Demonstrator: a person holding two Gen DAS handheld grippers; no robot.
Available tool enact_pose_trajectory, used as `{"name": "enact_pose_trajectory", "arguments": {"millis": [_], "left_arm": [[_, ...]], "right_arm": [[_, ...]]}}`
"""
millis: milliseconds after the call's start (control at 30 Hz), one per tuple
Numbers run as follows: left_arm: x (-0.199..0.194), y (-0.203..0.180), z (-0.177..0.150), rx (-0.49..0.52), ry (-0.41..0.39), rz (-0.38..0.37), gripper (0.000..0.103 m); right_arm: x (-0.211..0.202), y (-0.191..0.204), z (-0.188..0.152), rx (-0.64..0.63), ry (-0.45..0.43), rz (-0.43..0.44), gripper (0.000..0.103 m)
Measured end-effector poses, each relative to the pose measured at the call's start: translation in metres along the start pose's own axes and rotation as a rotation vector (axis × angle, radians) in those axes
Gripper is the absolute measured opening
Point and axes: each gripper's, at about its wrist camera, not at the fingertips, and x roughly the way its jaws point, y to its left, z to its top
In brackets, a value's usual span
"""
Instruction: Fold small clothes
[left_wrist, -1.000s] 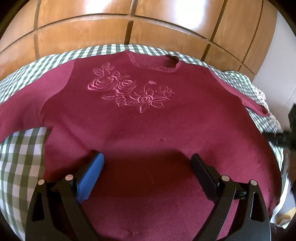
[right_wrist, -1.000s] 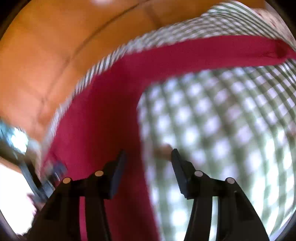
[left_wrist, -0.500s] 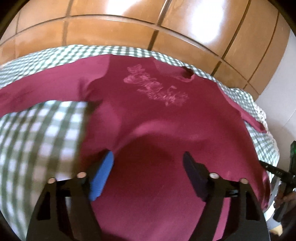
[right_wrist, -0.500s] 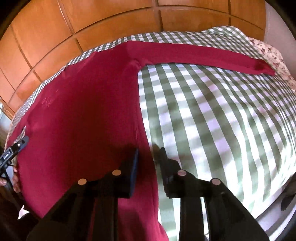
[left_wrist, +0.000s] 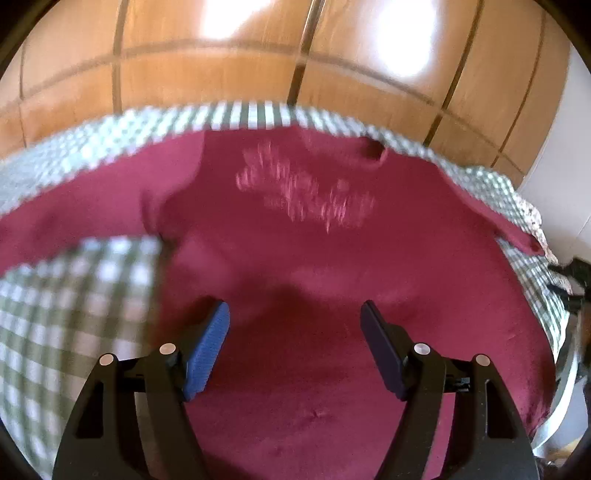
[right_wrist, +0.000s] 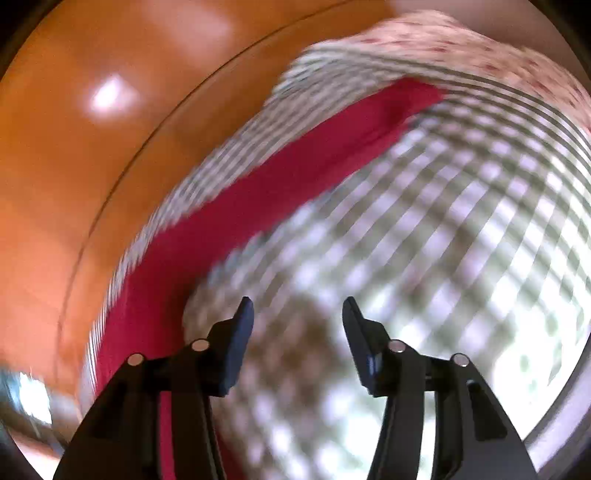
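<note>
A wooden panelled wall (left_wrist: 229, 77) is being shown behind a bed covered by a green-and-white checked cloth (left_wrist: 70, 295). A maroon sweater (left_wrist: 314, 251) is lying spread flat on that cloth, embroidered front up, one sleeve (right_wrist: 295, 170) stretched out across the checks. The left hand-held gripper (left_wrist: 294, 315) is being held over the sweater's lower body, jaws apart and nothing between them. The right hand-held gripper (right_wrist: 298, 309), whose jaws have just been opening, is being held over bare cloth beside the sweater, empty.
</note>
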Motion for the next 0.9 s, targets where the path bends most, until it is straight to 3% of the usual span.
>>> {"name": "enact_pose_trajectory", "arguments": {"millis": [133,300,333,400,433,467,633,767,900], "left_arm": [[0.007,-0.001,-0.005,0.025,-0.006,-0.008,0.082],[0.012,-0.006,-0.005,0.055,0.005,-0.012,0.090],[0.013,-0.006,-0.005,0.057,0.006,-0.015,0.091],[0.014,-0.006,-0.005,0.058,0.009,-0.015,0.091],[0.014,-0.007,-0.005,0.060,0.011,-0.016,0.093],[0.015,-0.007,-0.005,0.063,0.013,-0.017,0.093],[0.016,-0.005,-0.004,0.063,0.011,-0.025,0.093],[0.015,-0.004,-0.004,0.056,0.006,-0.037,0.094],[0.014,-0.002,-0.005,0.044,-0.001,-0.054,0.094]], "right_arm": [[0.024,-0.044,0.062,0.191,-0.071,-0.059,0.045],[0.059,-0.066,0.117,0.262,-0.110,-0.142,0.044],[0.065,-0.067,0.127,0.270,-0.117,-0.160,0.040],[0.075,-0.062,0.139,0.225,-0.110,-0.216,0.013],[0.081,-0.052,0.145,0.178,-0.095,-0.243,0.007],[0.082,-0.047,0.144,0.161,-0.096,-0.246,0.007],[0.062,0.036,0.130,-0.049,-0.142,-0.078,0.007],[0.062,0.123,0.094,-0.244,-0.100,0.068,0.007],[0.070,0.190,0.051,-0.358,-0.034,0.188,0.007]]}}
